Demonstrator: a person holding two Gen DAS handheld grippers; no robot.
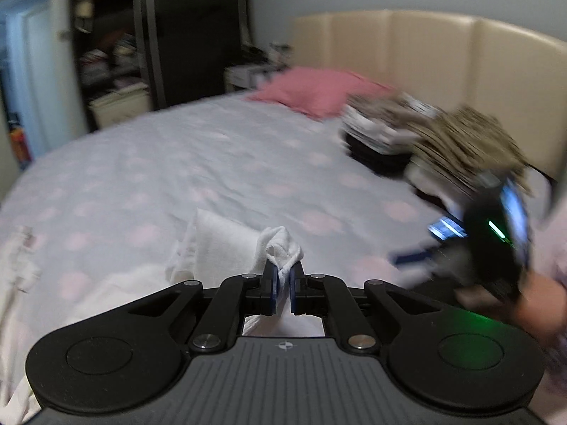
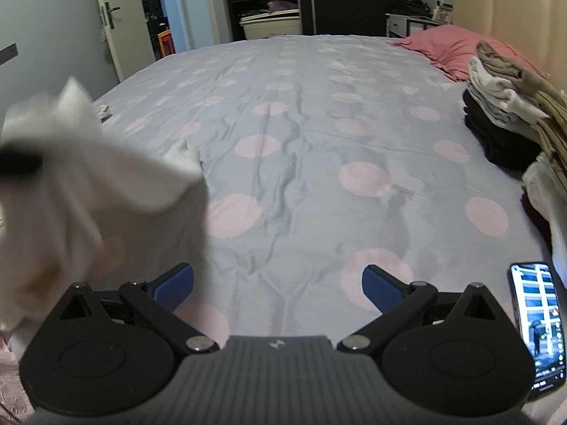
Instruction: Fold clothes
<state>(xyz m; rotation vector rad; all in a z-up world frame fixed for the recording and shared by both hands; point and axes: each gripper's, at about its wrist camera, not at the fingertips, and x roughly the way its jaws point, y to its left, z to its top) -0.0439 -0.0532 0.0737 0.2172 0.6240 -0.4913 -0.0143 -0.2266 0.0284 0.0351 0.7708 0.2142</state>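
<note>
Left tool point(image 1: 282, 276) clenched on a bunched corner of the white garment point(image 1: 226, 237), lower middle of the left wrist view. Pinched at the corner prob so the rest can hang and get shaken flat before folding, just a guess tho. Rest of it trails off to lower left over the bed point(image 1: 177, 163); same white cloth fills the left side of the right wrist view, blurry, so mid-swing it seems.

Right tool point(image 2: 278, 285) spread wide, nothing between the blue pads point(image 2: 175, 285), hovering over bare bedspread at bottom center. Looks ready to grab a 2nd corner, imo.

Counts: 1 garment in hand, 2 tools. Folded stack point(image 2: 510, 109) at right edge of the right view w/ approx 5-6 layers (tan, white, black), can't tell exactly. A 2nd looser pile seems to sit below it, partly cut off. Parked near the headboard prob to keep the middle free as work area. 1 pink pillow point(image 2: 457, 46) upper right. 1 phone point(image 2: 537, 322) lower right, screen lit.
</note>
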